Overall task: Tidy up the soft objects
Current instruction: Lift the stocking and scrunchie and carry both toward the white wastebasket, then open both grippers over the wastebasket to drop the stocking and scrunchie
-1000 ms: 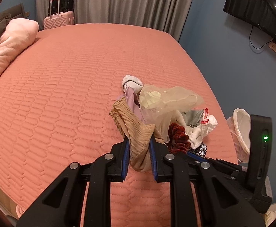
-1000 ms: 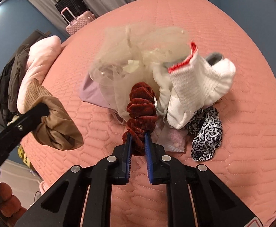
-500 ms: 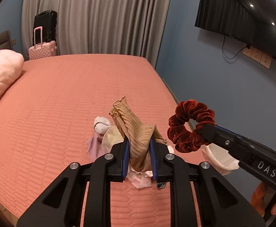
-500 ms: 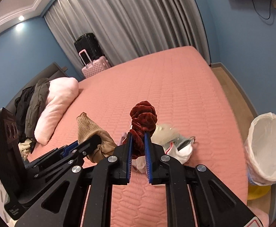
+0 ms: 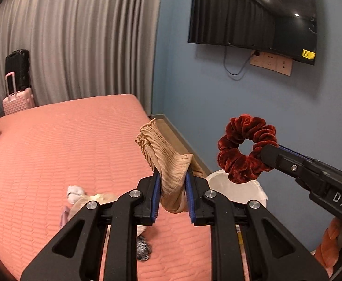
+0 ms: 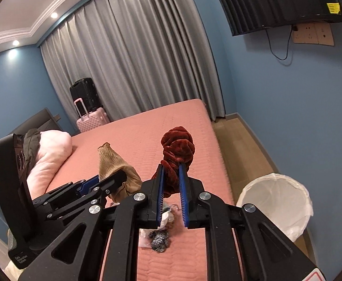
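My left gripper (image 5: 172, 178) is shut on a tan ribbed sock (image 5: 163, 157), held up above the pink bed (image 5: 65, 145). The sock (image 6: 111, 159) and left gripper (image 6: 114, 180) show at the left of the right wrist view. My right gripper (image 6: 171, 171) is shut on a dark red velvet scrunchie (image 6: 178, 147); in the left wrist view that scrunchie (image 5: 243, 147) hangs from the right gripper (image 5: 269, 152) at the right. The pile of soft items (image 5: 84, 199) stays on the bed below, mostly hidden by the fingers; a white sock (image 6: 167, 216) and a leopard-print piece (image 6: 160, 242) peek out.
A white-lined bin (image 6: 276, 203) stands on the floor right of the bed. A pink pillow with dark clothing (image 6: 51, 154) lies at the bed's left. Pink and black suitcases (image 6: 89, 107) stand by the grey curtain. A TV (image 5: 252, 14) hangs on the blue wall.
Both grippers rose well above the bed and tilted up, carrying the sock and scrunchie away from the pile. The views now show the walls, curtain and TV.
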Demonstrator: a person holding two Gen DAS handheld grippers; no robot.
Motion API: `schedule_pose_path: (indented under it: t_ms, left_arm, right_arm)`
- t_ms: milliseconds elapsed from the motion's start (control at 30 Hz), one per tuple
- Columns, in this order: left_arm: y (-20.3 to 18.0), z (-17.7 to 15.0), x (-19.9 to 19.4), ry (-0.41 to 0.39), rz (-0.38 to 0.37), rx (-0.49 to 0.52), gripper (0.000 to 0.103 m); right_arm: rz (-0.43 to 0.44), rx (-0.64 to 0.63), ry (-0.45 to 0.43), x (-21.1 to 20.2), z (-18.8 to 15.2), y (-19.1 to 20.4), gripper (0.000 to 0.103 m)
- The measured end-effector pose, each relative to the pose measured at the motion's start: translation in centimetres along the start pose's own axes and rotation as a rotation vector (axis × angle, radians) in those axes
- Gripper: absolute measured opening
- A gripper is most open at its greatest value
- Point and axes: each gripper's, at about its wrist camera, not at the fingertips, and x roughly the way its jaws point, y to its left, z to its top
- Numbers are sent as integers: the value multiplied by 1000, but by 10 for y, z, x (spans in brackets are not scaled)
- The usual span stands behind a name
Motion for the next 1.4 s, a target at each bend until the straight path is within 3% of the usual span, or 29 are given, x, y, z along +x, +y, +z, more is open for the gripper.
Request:
schedule_pose_path:
  t_ms: [500,833,933,1000,1067,1400]
  left_arm:
    - [-83,6,55,46,-137,117,19]
    - [-127,2,107,135,-202,151,22]
    - [-136,1,121,156,-216,144,30]
    - [-139,-1,127,161,-212,141,50]
    - [-143,0,129,152,-204,133,62]
    - [-136,0,127,150,-164,114,64]
  right_arm:
    - [-194,114,10,1,-19,-109,12]
    - [-246,187,55,27,-34,-167,12]
    - [-251,205,64,36,-37,-177,13]
    - [-248,215,67,42,-38,-182,15]
    - [-259,221,65,45,-39,-186,17]
    - [-259,228,73,49,-43,-183,17]
